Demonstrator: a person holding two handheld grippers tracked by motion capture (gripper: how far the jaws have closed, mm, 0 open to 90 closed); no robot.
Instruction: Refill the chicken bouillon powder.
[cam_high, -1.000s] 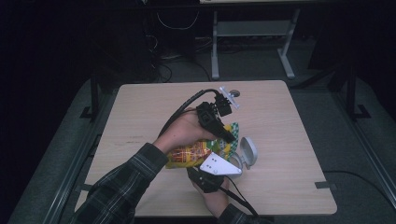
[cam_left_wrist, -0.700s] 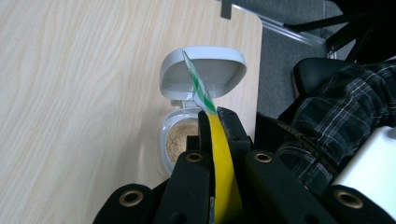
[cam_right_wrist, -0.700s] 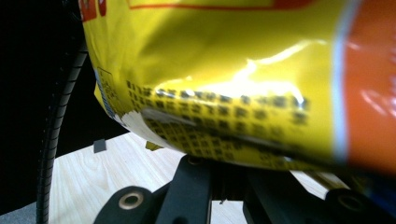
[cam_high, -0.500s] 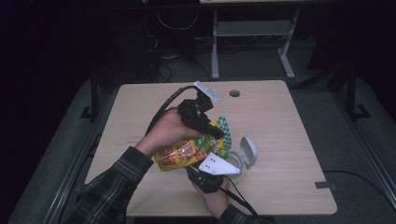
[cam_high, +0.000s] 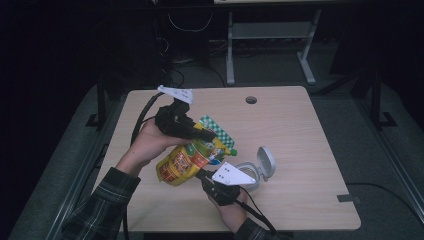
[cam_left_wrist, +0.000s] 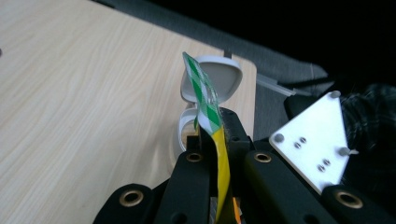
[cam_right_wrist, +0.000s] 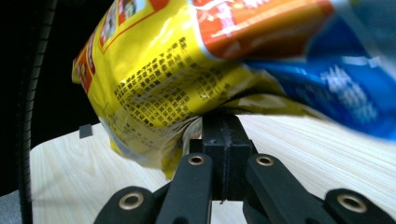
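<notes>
A yellow and orange snack bag (cam_high: 190, 157) with a green-checked top hangs tilted above the table. My left gripper (cam_high: 207, 135) is shut on its upper edge; in the left gripper view the bag (cam_left_wrist: 203, 93) stands edge-on between the closed jaws of the left gripper (cam_left_wrist: 210, 135). My right gripper (cam_high: 202, 176) sits lower, near the front of the table. It is shut on the bag's crumpled lower edge, as the bag (cam_right_wrist: 187, 60) creases down into the right gripper (cam_right_wrist: 219, 121). A small white tub (cam_high: 257, 167) with its lid flipped up stands just right of the bag.
The wooden table (cam_high: 310, 150) has a round cable hole (cam_high: 251, 100) near its far edge. Black cables trail off the table's left side. Dark floor and a metal frame lie beyond the table. The white tub (cam_left_wrist: 212, 79) sits past the bag's top edge.
My left gripper has moved left and slightly up, drawing the bag's top with it. The right gripper and the white tub have stayed put.
</notes>
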